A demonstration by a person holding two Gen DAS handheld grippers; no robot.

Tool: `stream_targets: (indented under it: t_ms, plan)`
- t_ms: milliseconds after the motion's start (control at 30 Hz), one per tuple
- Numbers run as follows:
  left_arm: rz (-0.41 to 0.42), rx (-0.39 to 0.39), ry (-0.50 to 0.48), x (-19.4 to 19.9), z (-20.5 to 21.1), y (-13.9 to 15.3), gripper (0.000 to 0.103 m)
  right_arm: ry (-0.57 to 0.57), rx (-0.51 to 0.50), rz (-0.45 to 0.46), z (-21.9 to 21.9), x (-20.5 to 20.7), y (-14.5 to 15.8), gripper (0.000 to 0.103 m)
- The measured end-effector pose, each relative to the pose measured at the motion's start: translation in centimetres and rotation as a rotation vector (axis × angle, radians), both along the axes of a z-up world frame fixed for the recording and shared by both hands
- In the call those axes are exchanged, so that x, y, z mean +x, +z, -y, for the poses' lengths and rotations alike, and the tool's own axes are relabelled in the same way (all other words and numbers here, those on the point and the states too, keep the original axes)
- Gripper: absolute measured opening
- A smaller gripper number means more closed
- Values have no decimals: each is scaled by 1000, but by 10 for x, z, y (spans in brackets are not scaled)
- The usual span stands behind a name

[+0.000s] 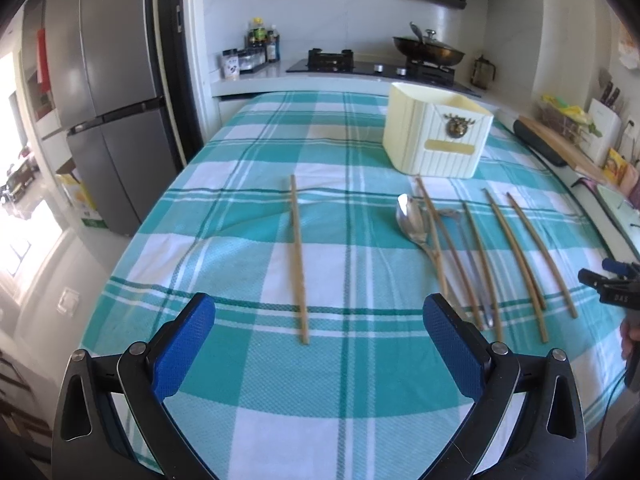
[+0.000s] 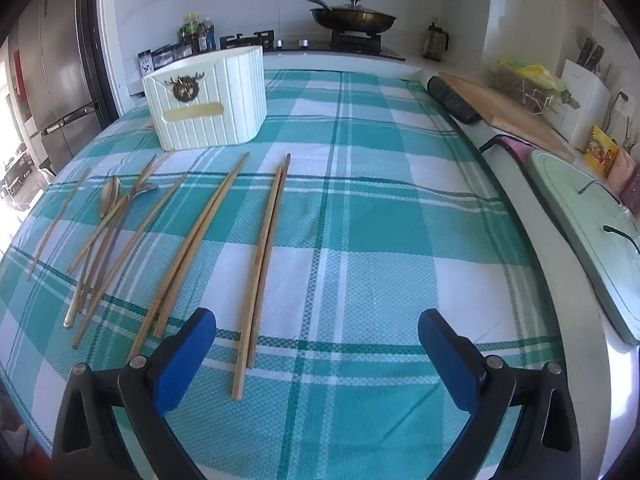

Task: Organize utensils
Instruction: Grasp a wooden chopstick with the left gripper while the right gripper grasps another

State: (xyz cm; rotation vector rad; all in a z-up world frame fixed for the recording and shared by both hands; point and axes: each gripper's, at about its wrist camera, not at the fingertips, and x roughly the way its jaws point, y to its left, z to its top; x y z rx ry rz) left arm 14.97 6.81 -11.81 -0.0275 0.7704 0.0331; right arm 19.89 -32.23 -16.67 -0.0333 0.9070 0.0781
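— What are the two grippers doing?
— Left gripper and right gripper both hover with jaws spread, holding nothing.
— The utensils?
— Chopsticks and a spoon lie on the checked tabletop, near the cream holder.

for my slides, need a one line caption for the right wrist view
Open right gripper above paired chopsticks on teal plaid cloth, cream holder behind.
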Motion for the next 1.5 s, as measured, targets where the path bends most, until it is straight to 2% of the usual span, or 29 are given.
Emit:
stream_targets:
  t_ms: [267,400,633,733,800,833,900,1000,1033,1100,1133,1167,1200,1400,1433,1467,1500]
  plan:
    - [-30,3,25,19,-11,-13,103,2,-47,-104,4,32,-30,102]
    - [-50,3,27,31,-11,-21,103,19,-11,-125,5,37,-33,102]
    - [-115,33,-8,66,-11,-39,103,41,-32,-150,-3,55,-36,101]
    - [-152,66,-17,89,-14,-52,102,77,-37,-153,-10,66,-31,83]
    - [-189,82,-15,105,-18,-62,102,113,-46,-153,-18,74,-28,60]
    - [-206,83,-16,111,-20,-67,102,131,-53,-149,-22,76,-26,53]
    - [-243,82,-15,121,-23,-76,95,160,-55,-148,-29,81,-25,27]
    - [-258,18,-32,120,-25,-79,69,159,-32,-155,-30,85,-24,7]
    - [-251,6,-40,119,-25,-79,64,150,-28,-155,-29,84,-24,6]
    - [-231,13,-61,115,-21,-77,36,127,-6,-159,-23,80,-24,6]
    - [-230,10,-71,113,-19,-76,29,111,2,-162,-19,77,-24,6]
    - [-230,2,-80,110,-17,-76,15,95,6,-165,-15,74,-24,6]
    - [-231,-1,-85,107,-16,-75,10,80,12,-169,-11,70,-23,6]
    - [-257,-40,-134,88,-11,-72,12,-5,56,-221,20,33,-30,6]
    - [-265,-48,-141,88,-12,-71,16,-12,55,-233,24,28,-31,6]
    - [-274,-61,-149,90,-15,-70,31,-15,52,-245,27,25,-32,7]
    - [-277,-71,-155,93,-18,-68,40,-20,51,-253,29,24,-33,8]
